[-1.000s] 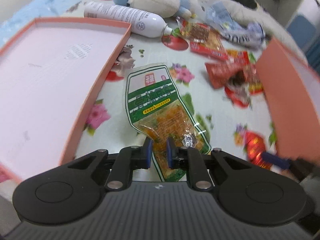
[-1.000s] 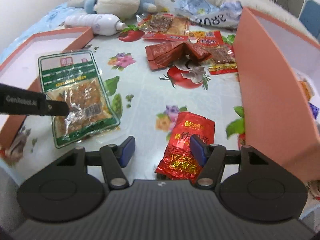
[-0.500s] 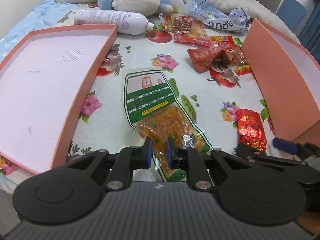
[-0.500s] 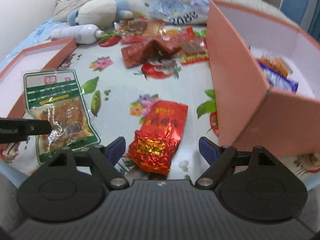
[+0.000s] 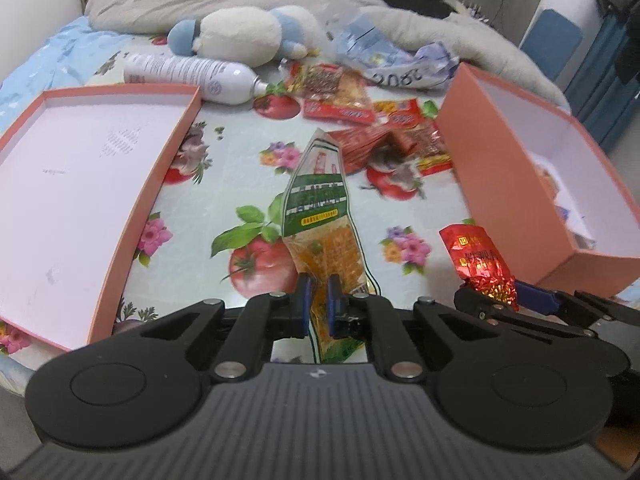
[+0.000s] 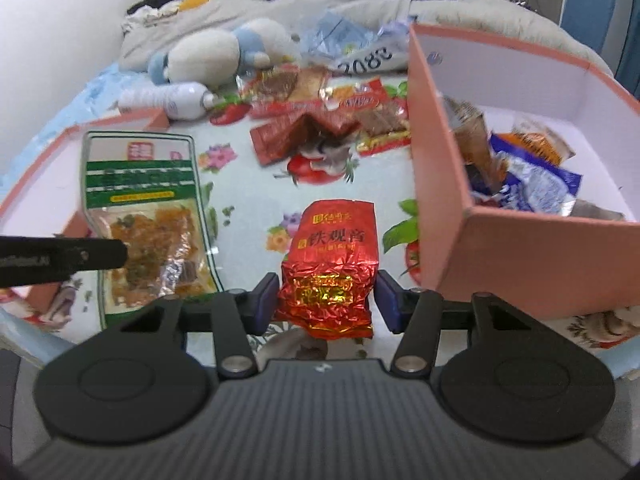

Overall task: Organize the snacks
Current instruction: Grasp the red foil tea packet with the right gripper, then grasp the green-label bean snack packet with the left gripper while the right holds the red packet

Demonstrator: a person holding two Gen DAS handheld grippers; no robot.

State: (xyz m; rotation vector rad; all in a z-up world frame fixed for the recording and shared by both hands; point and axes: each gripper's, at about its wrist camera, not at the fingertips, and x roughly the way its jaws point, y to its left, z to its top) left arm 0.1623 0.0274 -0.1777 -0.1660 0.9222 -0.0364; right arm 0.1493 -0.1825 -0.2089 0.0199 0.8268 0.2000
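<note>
Left hand-held gripper [image 5: 318,300] clamped on green snack pouch [image 5: 320,216], lifted above flowered bed cover [image 5: 224,184]. Right hand-held gripper [image 6: 326,300], jaws just closing, pinching red foil packet [image 6: 332,264] beside pink box [image 6: 440,152].

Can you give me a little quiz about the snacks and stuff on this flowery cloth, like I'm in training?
1. True or false: the tall pink cardboard box is empty.
2. What lies beside the blue-and-white plush toy? A: a white bottle. B: a cup. C: a spoon.
3. What sits between the right gripper's fingers?

Key: 1 false, snack packets lie inside. 2 A. 3 the red crinkled foil packet; the jaws have just been closing on it.
</note>
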